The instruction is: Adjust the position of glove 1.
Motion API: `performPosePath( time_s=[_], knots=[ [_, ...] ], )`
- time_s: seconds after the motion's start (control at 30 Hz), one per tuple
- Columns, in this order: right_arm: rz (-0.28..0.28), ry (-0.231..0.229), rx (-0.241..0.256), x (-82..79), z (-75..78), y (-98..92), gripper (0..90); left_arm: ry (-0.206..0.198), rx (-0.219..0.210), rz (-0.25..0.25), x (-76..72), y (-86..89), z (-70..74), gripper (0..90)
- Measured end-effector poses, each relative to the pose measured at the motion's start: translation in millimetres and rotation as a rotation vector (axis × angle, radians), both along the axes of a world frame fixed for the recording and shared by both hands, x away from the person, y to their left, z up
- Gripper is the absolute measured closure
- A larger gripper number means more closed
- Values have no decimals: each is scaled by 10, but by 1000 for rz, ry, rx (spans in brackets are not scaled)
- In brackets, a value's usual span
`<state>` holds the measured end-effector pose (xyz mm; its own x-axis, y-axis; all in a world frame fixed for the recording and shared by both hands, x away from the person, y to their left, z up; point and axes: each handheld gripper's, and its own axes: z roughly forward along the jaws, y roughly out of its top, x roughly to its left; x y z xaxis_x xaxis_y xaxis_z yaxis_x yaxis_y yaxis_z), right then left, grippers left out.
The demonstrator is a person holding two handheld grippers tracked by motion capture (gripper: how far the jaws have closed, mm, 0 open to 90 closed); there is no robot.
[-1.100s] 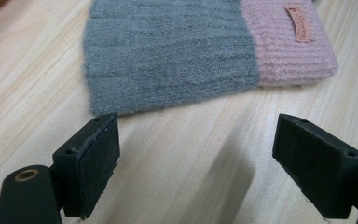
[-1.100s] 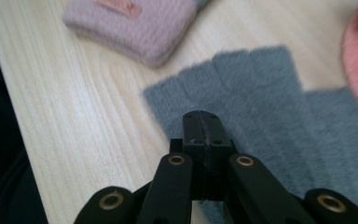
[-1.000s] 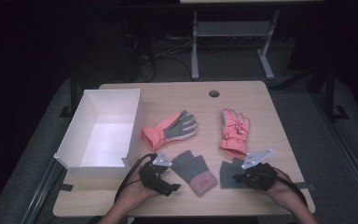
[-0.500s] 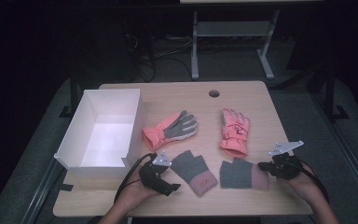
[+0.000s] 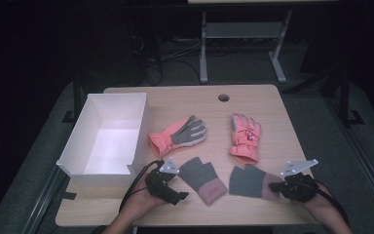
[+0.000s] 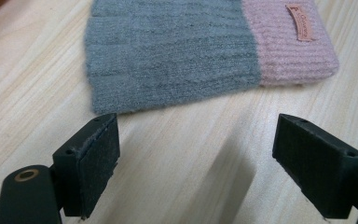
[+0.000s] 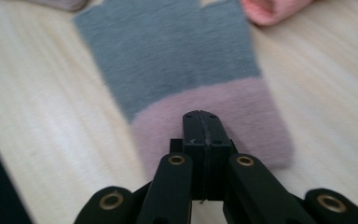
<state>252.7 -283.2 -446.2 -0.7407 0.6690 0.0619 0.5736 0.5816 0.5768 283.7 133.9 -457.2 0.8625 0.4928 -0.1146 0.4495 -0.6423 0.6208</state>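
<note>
white box (image 5: 108, 139) set at tabletop (image 5: 185, 100) left | left claw (image 5: 179, 195) held spread, just short of left grey-pink mitten (image 5: 202, 179), nothing gripped | right grey-pink mitten (image 5: 250, 182) laid flat near front edge | right claw (image 5: 274, 185) pressed together over its pink cuff; cloth between jaws cannot be told

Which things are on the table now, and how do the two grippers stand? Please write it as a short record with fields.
surface: wooden table
container: white box, open top, at the table's left
far gloves: two coral ski gloves
near gloves: two grey and pink fingerless knit gloves
left gripper: jaws wide open, just short of the left knit glove, not touching
right gripper: jaws together over the pink cuff of the right knit glove; whether cloth is pinched cannot be told
</note>
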Motion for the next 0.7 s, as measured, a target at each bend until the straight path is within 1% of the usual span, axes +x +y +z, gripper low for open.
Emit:
performPosePath(
  time_s=[0.03, 0.1, 0.13, 0.17, 0.2, 0.23, 0.27, 0.3, 0.33, 0.37, 0.4, 0.43, 0.47, 0.5, 0.53, 0.6, 0.63, 0.67, 0.7],
  knots=[
    [15, 5, -6, -34, 1, 32, 900, 0, 2, -3, 1, -1, 0, 144],
    [21, 7, -6, -41, 4, 53, 900, 0, 3, -3, 2, -1, 0, 144],
    [30, -2, -12, -39, 8, 75, 900, 0, 3, -3, 1, -1, 1, 144],
    [28, -19, -6, -32, 23, 72, 900, 0, 2, -2, 0, -1, 1, 144],
    [-3, -45, 7, 9, 78, 21, 900, 0, -2, 1, -1, 1, 1, 144],
    [-27, -66, 2, 53, 104, -28, 900, 1, 1, -1, 4, 3, 1, 144],
    [-27, -66, 2, 53, 104, -28, 900, 1, 1, -1, 4, 3, 1, 144],
    [-72, -89, -4, 160, 117, -126, 900, 2, -1, 2, 6, 0, -2, 144],
    [-72, -89, -4, 160, 117, -126, 900, 2, -1, 2, 6, 0, -2, 144],
    [-104, -83, -14, 268, 77, -196, 900, 0, 3, -2, 5, 2, 0, 144],
    [-113, -76, -16, 309, 46, -216, 900, 0, 3, -2, 5, 2, 0, 144],
    [-111, -62, -19, 344, 14, -227, 900, 2, 3, -4, 5, 3, 1, 144],
    [-111, -62, -19, 344, 14, -227, 900, 2, 3, -4, 5, 3, 1, 144],
    [-107, -55, -24, 367, -20, -224, 900, 4, -1, 2, 5, 1, -1, 144],
    [-100, -34, -33, 370, -68, -205, 900, 6, -3, 2, 6, 4, 0, 144],
    [-93, -30, -31, 355, -79, -200, 900, 5, -3, 3, 6, 6, 1, 144],
    [-79, -12, -25, 298, -71, -195, 900, 4, 8, -8, 14, 17, 8, 144],
    [-79, -12, -25, 298, -71, -195, 900, 4, 8, -8, 14, 17, 8, 144],
    [-66, -2, -14, 222, -64, -184, 900, 5, 8, -9, 15, 18, 7, 144]
  ],
)
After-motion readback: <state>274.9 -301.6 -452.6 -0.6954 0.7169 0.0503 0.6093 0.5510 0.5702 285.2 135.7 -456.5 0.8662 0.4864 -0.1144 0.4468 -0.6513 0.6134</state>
